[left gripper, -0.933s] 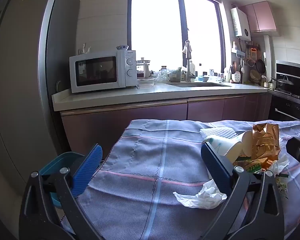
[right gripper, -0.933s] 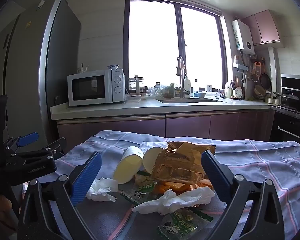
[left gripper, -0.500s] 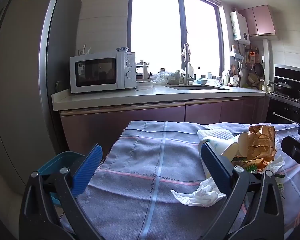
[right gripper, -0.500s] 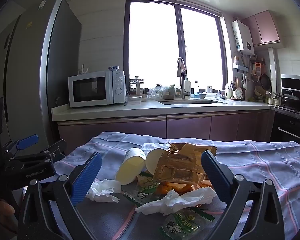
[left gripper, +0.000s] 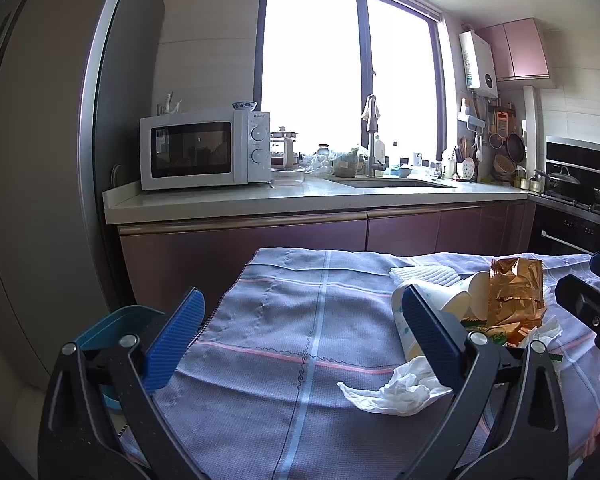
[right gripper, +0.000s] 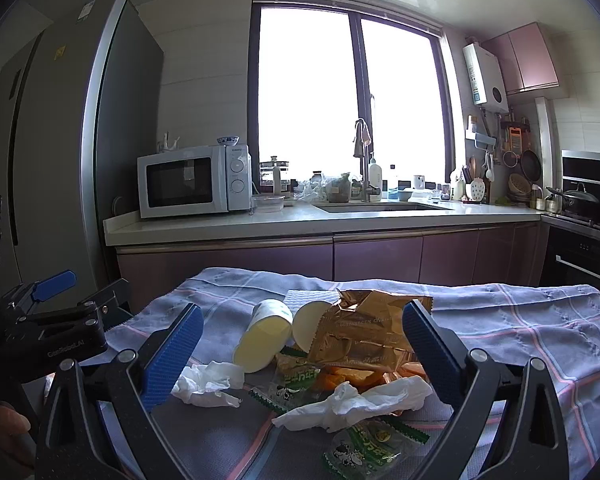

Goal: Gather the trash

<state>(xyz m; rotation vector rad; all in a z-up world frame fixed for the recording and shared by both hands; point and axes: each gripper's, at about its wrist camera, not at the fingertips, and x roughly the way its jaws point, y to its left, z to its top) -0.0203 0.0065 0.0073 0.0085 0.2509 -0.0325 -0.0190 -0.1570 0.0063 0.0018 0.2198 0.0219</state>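
both tongs, left (left gripper: pixel 301 340) and right (right gripper: pixel 300 346), stay open and empty, having edged slightly nearer the wrappers (right gripper: pixel 363 340), nothing collected yet.

A woven checked cloth (right gripper: pixel 519 320) carries crumpled tissue (right gripper: pixel 351 400), a shiny foil wrapper (right gripper: pixel 363 336) and paper cups (right gripper: pixel 264 336).

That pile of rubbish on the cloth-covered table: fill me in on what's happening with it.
A person holds a two-finger tool in each hand over the grey checked tablecloth. Both the left tool and the right tool are open and empty. Nothing is picked up yet: the crinkled gold foil snack bag, two pale paper cups, crumpled white tissues and green wrappers all lie on the cloth. A blue plastic bin sits beside the table's left edge.
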